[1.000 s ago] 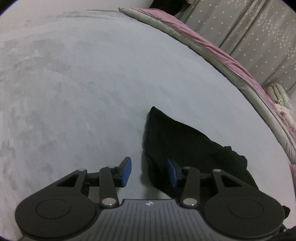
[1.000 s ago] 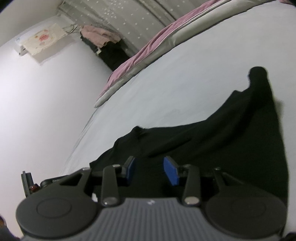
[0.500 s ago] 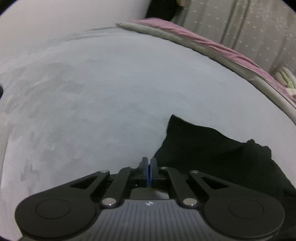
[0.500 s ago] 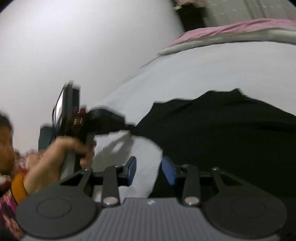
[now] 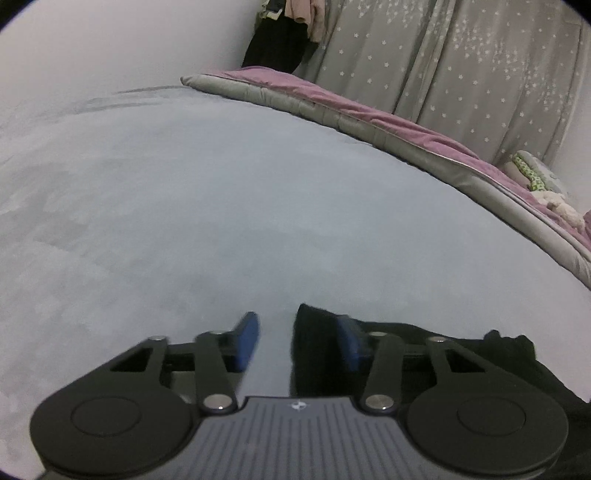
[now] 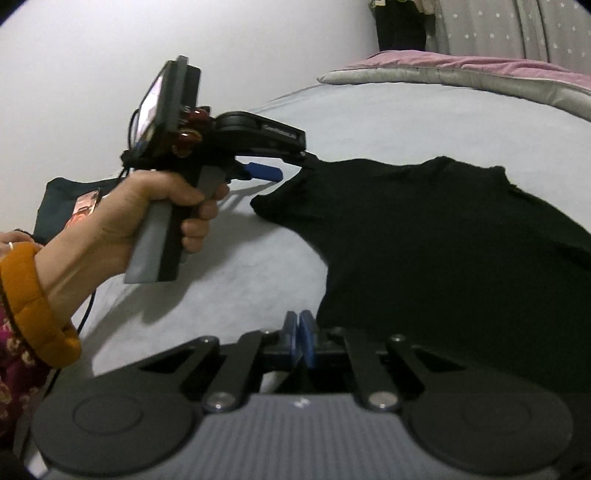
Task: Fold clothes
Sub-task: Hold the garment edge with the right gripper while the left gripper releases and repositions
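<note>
Surface: broadly, a pale grey-blue bed sheet (image 5: 207,206), smooth with faint brushed marks
Room: plain white wall (image 6: 92,55); grey curtain (image 5: 480,66) with small white stars; dark and pink clothes hanging (image 5: 284,33) in the far corner
Bedding: one quilt (image 5: 369,114), grey with a purple top, folded along the far edge of the bed
Count: one black garment, two grippers, one hand in view, one second dark item (image 6: 59,195) lying behind the hand
Garment: black garment (image 6: 443,240), matte, spread mostly flat on the sheet, a short sleeve pointing toward the left gripper; collar shape at its far edge
Left gripper: left gripper (image 5: 297,341) has its blue pads spread apart, the right pad over the sleeve corner (image 5: 310,325), nothing pinched
Left hand: hand (image 6: 147,218) wraps the grey handle; orange cuff at the wrist
Right gripper: right gripper (image 6: 299,338) has pads pressed together at the garment's near edge; whether cloth is caught between them I cannot tell
</note>
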Available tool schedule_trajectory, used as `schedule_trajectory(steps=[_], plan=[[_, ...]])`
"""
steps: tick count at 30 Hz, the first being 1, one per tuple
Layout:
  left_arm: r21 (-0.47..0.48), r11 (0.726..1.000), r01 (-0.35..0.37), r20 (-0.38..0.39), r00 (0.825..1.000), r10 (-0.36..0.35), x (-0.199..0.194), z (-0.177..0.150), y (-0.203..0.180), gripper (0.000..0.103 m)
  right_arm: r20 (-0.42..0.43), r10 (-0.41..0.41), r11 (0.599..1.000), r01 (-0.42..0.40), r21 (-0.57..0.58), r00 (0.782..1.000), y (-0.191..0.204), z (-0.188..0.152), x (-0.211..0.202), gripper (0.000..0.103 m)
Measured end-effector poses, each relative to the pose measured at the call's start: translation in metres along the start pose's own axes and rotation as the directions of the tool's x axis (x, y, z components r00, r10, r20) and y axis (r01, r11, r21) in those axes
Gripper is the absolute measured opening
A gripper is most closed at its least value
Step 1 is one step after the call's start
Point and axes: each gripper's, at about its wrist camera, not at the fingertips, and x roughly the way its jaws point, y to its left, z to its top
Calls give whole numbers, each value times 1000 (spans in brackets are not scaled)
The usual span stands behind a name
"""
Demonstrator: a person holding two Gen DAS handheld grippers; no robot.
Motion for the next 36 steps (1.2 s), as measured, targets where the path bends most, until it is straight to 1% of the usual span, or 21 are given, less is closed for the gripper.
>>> schedule_trajectory(steps=[1,2,4,5,9,13,16,17,19,21,23,24,25,27,29,30,31,32,34,35,36], plan=[[9,1000,-10,1,1000,10,3,0,0,7,7,-16,1000,16,-17,1000,3,0,-3,9],[14,1000,-12,-2,1000,12,4,0,0,0,16,-31,999,32,-41,999,7,0,-5,11],[6,1000,-7,-2,1000,7,0,1,0,0,34,-45,994,49,-101,998,14,-1,-9,20],[13,1000,-21,1,1000,21,-2,0,-1,0,34,-41,992,45,-117,999,16,-2,-8,23],[53,996,-68,11,998,67,-7,-2,-5,0,20,-81,988,83,-133,996,17,-4,1,17],[73,993,-90,6,996,90,-8,0,-9,0,31,-90,990,92,-104,995,13,-4,3,6],[52,996,-76,-23,997,77,-11,2,-7,0,63,-91,991,97,-93,994,12,1,-11,7],[32,997,-69,-45,996,70,-12,2,-5,0,74,-87,991,93,-94,994,12,1,-16,10],[-21,998,-55,-81,995,53,-18,2,1,3,74,-83,992,89,-93,994,10,2,-19,17],[-83,996,-37,-105,994,29,-27,1,6,13,58,-84,991,90,-102,995,9,1,-18,20],[-138,990,-18,-123,992,1,-37,-2,10,36,39,-90,989,94,-114,995,10,-1,-14,21],[-146,989,-10,-132,991,-9,-41,-4,9,39,34,-89,988,93,-122,995,10,-1,-14,22],[-152,988,-4,-141,990,-17,-45,-6,9,41,29,-88,987,91,-130,996,11,-1,-14,22],[-135,991,-16,-164,987,-6,-49,-12,5,42,22,-90,987,92,-134,996,12,-1,-11,22],[-103,994,-36,-166,986,19,-53,-19,-1,41,12,-111,983,111,-144,994,12,-2,-6,22],[-63,996,-58,-155,987,48,-53,-22,-7,40,9,-123,981,122,-151,992,12,-3,-3,22],[-21,996,-84,-143,986,81,-53,-26,-13,27,5,-134,978,133,-158,991,12,-4,0,21],[33,991,-128,-126,983,131,-52,-30,-21,1,8,-135,979,135,-152,991,11,-4,1,19],[112,975,-190,-94,975,201,-51,-34,-33,1,16,-139,982,140,-129,990,7,-3,1,8],[125,968,-220,-85,969,231,-54,-32,-36,1,21,-125,986,127,-104,992,4,-2,0,7],[137,959,-250,-75,962,262,-56,-31,-38,1,35,-77,996,78,-52,996,-1,0,-5,7]])
